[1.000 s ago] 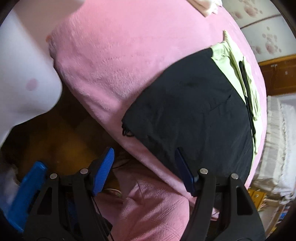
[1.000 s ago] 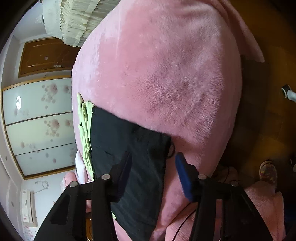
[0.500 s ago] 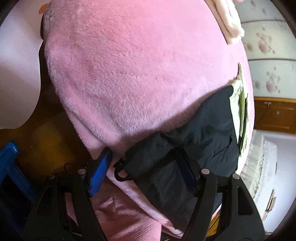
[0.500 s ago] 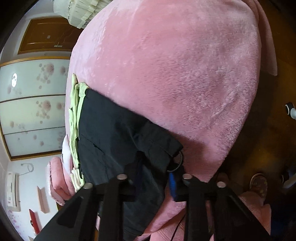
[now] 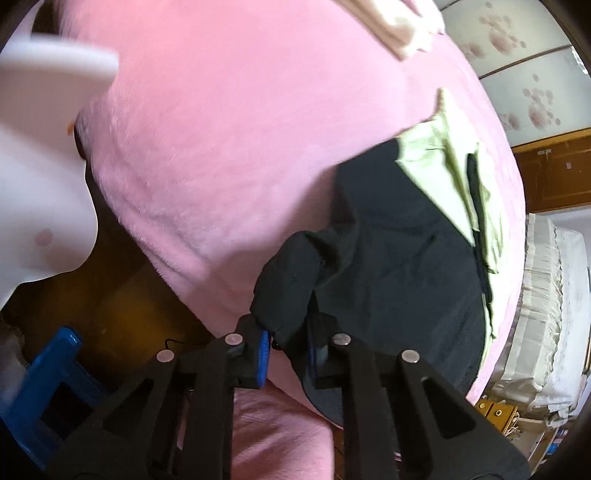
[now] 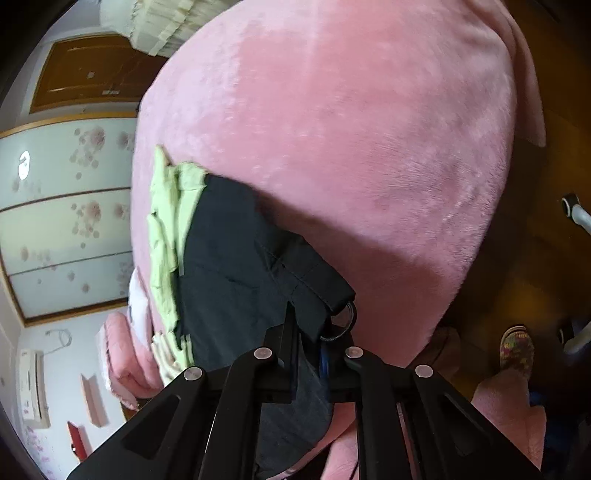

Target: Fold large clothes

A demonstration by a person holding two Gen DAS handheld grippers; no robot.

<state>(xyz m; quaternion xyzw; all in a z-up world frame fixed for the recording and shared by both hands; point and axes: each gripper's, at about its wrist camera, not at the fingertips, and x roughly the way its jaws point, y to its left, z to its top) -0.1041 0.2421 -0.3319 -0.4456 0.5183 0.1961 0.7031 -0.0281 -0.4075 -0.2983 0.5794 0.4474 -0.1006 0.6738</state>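
Note:
A black garment (image 5: pixel 406 258) lies on a pink fleece-covered bed (image 5: pixel 229 133), on top of a light green garment (image 5: pixel 450 173). My left gripper (image 5: pixel 288 345) is shut on the black garment's near left corner, which bunches up off the bed. In the right wrist view my right gripper (image 6: pixel 308 354) is shut on the other near corner of the black garment (image 6: pixel 229 258), beside a black cord loop (image 6: pixel 345 321). The green garment (image 6: pixel 166 236) pokes out at the far side.
The pink bed (image 6: pixel 351 129) drops to a wooden floor (image 6: pixel 535 277) on the near side. A blue stool (image 5: pixel 44 387) and a white object (image 5: pixel 37 184) sit at my left. A slipper (image 6: pixel 517 349) is on the floor. Folded pale cloth (image 5: pixel 402 33) lies far away.
Both grippers went from open to shut on the black garment's near corners. The left corner is now lifted and bunched off the bed.

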